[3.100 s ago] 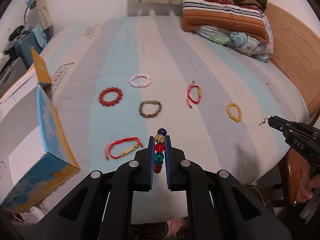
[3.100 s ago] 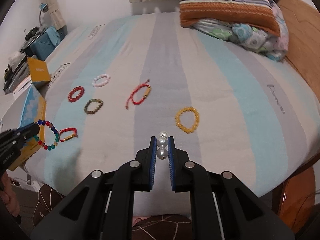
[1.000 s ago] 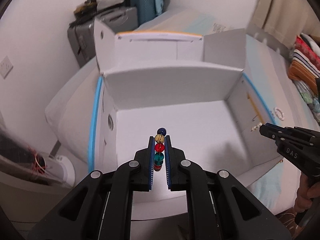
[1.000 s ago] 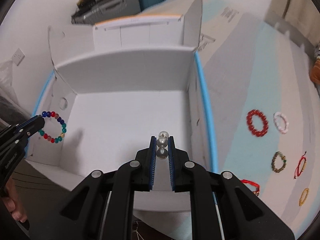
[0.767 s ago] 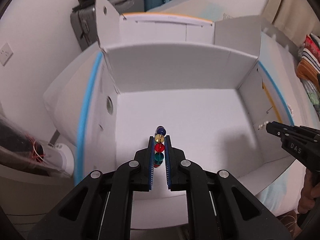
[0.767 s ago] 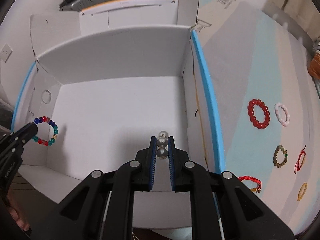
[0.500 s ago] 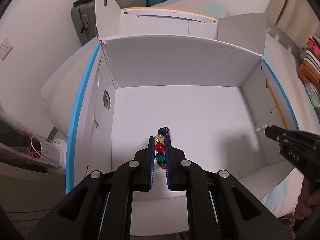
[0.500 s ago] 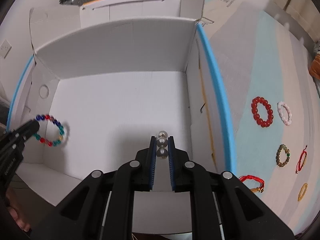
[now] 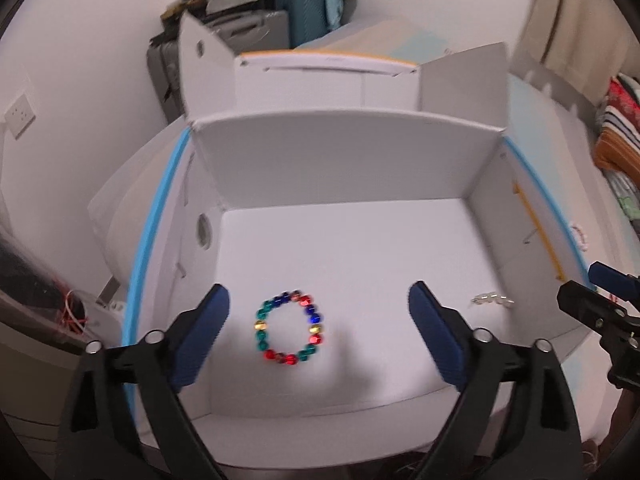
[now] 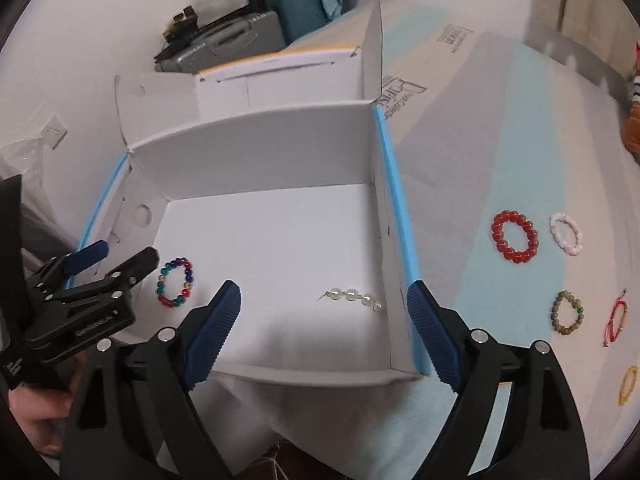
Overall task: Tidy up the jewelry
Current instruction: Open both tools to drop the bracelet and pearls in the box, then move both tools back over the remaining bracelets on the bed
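Observation:
A multicoloured bead bracelet (image 9: 289, 328) lies flat on the floor of the open white box (image 9: 344, 160), between the fingers of my left gripper (image 9: 319, 322), which is open and empty above it. A pearl earring (image 10: 354, 295) lies on the box floor near its right wall, under my right gripper (image 10: 323, 314), also open and empty. The bracelet (image 10: 175, 282) and the left gripper (image 10: 120, 258) show at the left of the right wrist view. The earring (image 9: 493, 300) shows at the right of the left wrist view.
On the striped bedspread right of the box (image 10: 256, 152) lie a red bead bracelet (image 10: 515, 237), a pink one (image 10: 565, 234), an olive one (image 10: 567, 313), a red cord one (image 10: 616, 318) and a yellow one (image 10: 629, 385). Suitcases (image 10: 248, 36) stand behind the box.
Both grippers have opened over the box. The multicoloured bracelet and the pearl earring have dropped from them onto the box floor.

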Demonstrator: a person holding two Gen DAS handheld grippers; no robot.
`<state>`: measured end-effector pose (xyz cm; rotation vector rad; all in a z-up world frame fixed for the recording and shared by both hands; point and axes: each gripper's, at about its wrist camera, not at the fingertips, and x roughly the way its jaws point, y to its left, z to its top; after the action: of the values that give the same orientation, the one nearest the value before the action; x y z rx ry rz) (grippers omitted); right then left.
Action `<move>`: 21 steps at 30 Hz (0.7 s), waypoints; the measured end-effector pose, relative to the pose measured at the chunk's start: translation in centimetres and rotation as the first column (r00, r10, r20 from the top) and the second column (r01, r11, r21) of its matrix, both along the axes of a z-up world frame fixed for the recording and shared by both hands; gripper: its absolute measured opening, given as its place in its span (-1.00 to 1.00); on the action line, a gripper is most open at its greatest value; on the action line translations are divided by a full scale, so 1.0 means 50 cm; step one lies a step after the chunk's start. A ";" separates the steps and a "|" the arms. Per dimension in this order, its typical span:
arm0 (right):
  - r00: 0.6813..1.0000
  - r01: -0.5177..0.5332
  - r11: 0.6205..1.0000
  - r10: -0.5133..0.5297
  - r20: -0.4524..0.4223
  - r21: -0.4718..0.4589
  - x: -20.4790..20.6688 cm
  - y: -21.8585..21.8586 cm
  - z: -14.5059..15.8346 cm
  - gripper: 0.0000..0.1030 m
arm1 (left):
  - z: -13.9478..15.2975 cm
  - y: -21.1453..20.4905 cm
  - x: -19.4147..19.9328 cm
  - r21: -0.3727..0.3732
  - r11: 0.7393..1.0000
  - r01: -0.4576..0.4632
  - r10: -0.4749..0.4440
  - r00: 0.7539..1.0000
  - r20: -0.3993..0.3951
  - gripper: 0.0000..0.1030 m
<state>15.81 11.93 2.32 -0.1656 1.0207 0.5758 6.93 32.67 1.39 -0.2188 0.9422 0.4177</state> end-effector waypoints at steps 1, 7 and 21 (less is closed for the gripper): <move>0.998 0.037 0.999 -0.036 0.060 -0.011 -0.004 -0.022 0.016 0.76 | 0.006 -0.010 0.003 0.004 1.000 0.006 -0.006 1.000 0.008 0.84; 0.988 0.099 0.995 -0.102 0.113 0.026 0.001 -0.117 0.057 0.76 | 0.029 -0.083 0.022 0.019 0.999 0.048 -0.049 0.998 0.044 0.89; 0.957 0.247 0.966 -0.230 0.178 -0.079 0.027 -0.368 0.038 0.76 | 0.057 -0.311 0.096 0.014 0.971 0.237 -0.238 0.968 0.086 0.89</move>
<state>17.18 -6.48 4.21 -0.1735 0.8908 0.2854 11.73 17.11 4.24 -0.1178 0.8699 0.1869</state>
